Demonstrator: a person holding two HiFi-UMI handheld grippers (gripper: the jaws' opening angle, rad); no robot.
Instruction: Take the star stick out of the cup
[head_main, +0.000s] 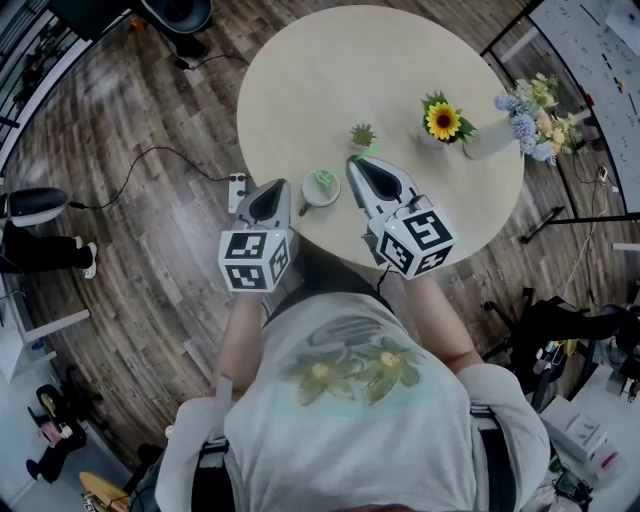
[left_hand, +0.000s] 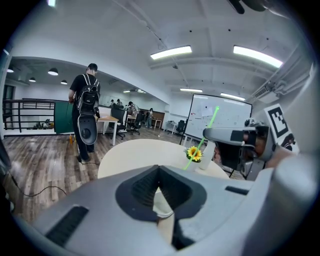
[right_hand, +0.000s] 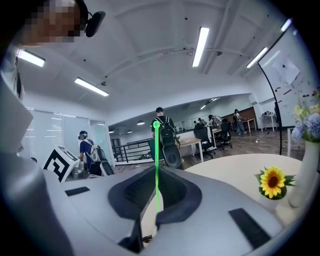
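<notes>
Star stick (right_hand: 156, 165) looks to be at the lifting-out step, above a round table (head_main: 300, 90). The right gripper (head_main: 356, 166) has its fingers closed on the thin green shaft, just beside the cup. The left gripper (head_main: 287, 192) has its fingers clamped on the white cup (head_main: 321, 188). The next move probably calls for a straight upward pull until the lower end clears the rim. The stick's long axis stands nearly upright, star end up.

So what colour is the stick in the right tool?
The stick is bright green, seen best in the right gripper view.
</notes>
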